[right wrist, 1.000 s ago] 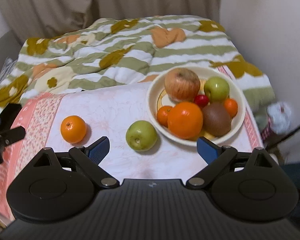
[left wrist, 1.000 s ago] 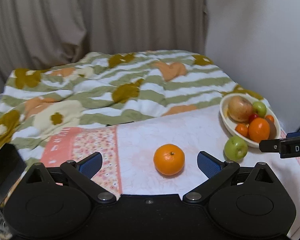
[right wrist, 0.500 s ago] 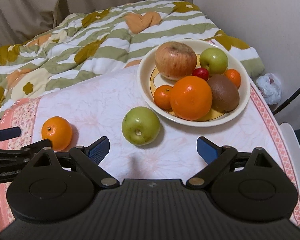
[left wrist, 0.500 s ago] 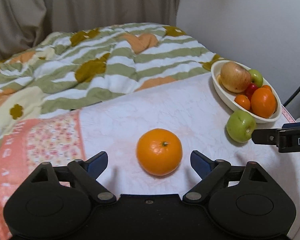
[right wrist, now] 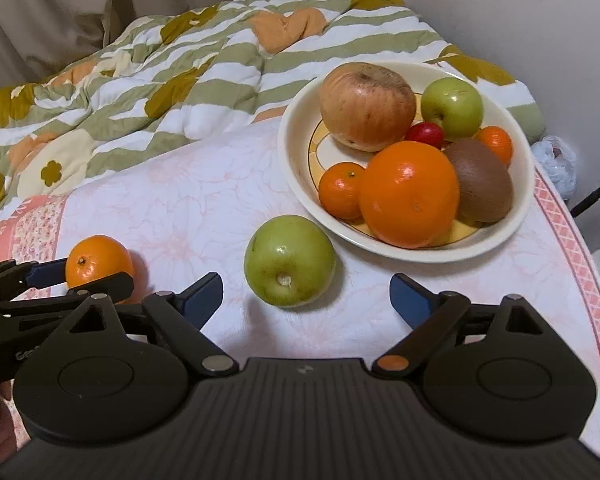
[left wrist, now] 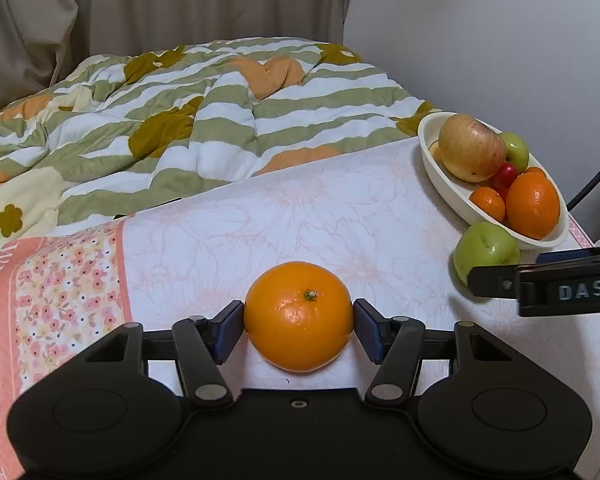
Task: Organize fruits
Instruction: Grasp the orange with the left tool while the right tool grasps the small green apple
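The left gripper is closing its jaws on the orange, well left of the bowl; the right gripper, jaws wide, approaches the green apple beside the bowl; next, likely lift both into it.

You have a glossy, finely dimpled skin on the orange between the matt blue pads of your left gripper; its arms are matt black plastic with small metal pivots. The bench cloth is smooth, printed fabric, without shine. The green apple looks waxy and smooth. The bowl is glazed ceramic, shiny cream. In it the kiwi is dull and fuzzy. Your right gripper has a ribbed black plastic body. The quilt is soft, padded cloth.
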Available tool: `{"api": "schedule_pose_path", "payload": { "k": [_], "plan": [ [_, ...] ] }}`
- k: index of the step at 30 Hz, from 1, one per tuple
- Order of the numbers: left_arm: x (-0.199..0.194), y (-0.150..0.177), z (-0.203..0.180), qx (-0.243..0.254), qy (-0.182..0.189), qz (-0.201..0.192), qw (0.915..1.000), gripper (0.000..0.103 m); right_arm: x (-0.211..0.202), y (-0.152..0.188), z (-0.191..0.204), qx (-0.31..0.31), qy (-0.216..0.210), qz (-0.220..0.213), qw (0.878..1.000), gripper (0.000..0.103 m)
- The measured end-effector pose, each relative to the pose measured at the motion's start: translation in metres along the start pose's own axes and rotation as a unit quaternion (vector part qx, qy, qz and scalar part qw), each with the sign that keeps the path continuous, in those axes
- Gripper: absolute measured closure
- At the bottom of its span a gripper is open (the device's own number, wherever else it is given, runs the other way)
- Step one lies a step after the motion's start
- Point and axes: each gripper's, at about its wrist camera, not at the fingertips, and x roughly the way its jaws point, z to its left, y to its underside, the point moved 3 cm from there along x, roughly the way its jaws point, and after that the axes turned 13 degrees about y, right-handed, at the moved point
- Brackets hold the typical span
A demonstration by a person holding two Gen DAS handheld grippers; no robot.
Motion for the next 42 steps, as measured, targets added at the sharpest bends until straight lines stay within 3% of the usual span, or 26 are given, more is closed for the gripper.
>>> {"api": "schedule_pose_path", "payload": {
  "k": [8,15,20,29,42],
  "plan": [
    [-0.002,0.002,0.000,-0.002,-0.011,0.005,0.9999,0.040,0.017,-0.004,0.009,-0.018,-0.012,0.011,1.000,0.015],
    [-0.012,0.010,0.007,-0.015,-0.025,0.005,0.9996,0.040,0.021,-0.006,0.014,-0.030,-0.014,0.009,0.999,0.018],
    [-0.023,0.020,0.010,-0.032,-0.036,0.001,0.9988,0.040,0.020,-0.003,0.017,-0.045,-0.005,-0.001,0.999,0.033],
    [-0.058,0.033,0.007,-0.051,-0.045,-0.021,0.9975,0.040,0.004,0.000,0.020,-0.054,-0.015,-0.021,0.998,0.034],
    [-0.104,0.020,-0.029,-0.036,-0.026,-0.072,0.9964,0.040,-0.071,0.001,0.000,-0.041,-0.032,-0.074,0.996,0.034]
  ]
}}
